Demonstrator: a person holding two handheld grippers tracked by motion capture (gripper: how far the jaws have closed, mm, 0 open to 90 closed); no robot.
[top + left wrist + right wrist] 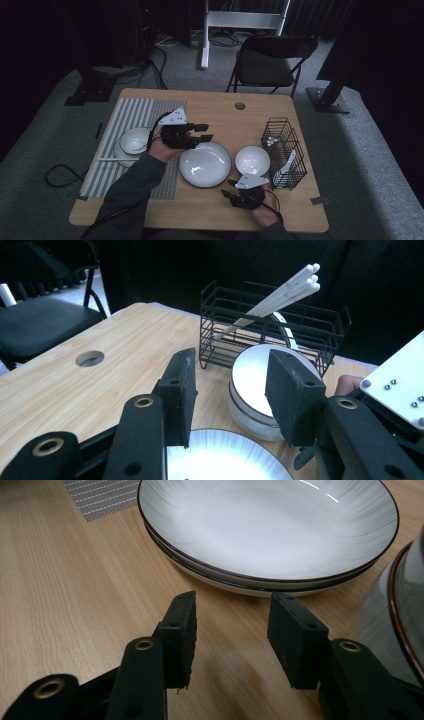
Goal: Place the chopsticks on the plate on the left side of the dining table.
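A wide white plate (205, 164) with a dark rim lies in the middle of the wooden table; in the right gripper view it looks like two plates stacked (265, 530). A small white bowl (252, 160) stands to its right. My left gripper (206, 132) hovers over the plate's far left rim, jaws open and empty. In the left gripper view, the left gripper (232, 360) points toward the bowl (255, 385). My right gripper (227, 187) is low near the table's front edge. The right gripper (233, 602) stands open over bare wood, just short of the plates.
A black wire basket (284, 152) at the right holds white chopsticks (280, 295) and a spoon. A striped placemat (125, 145) at the left carries another bowl on a saucer (134, 142). A folding chair (267, 60) stands beyond the table.
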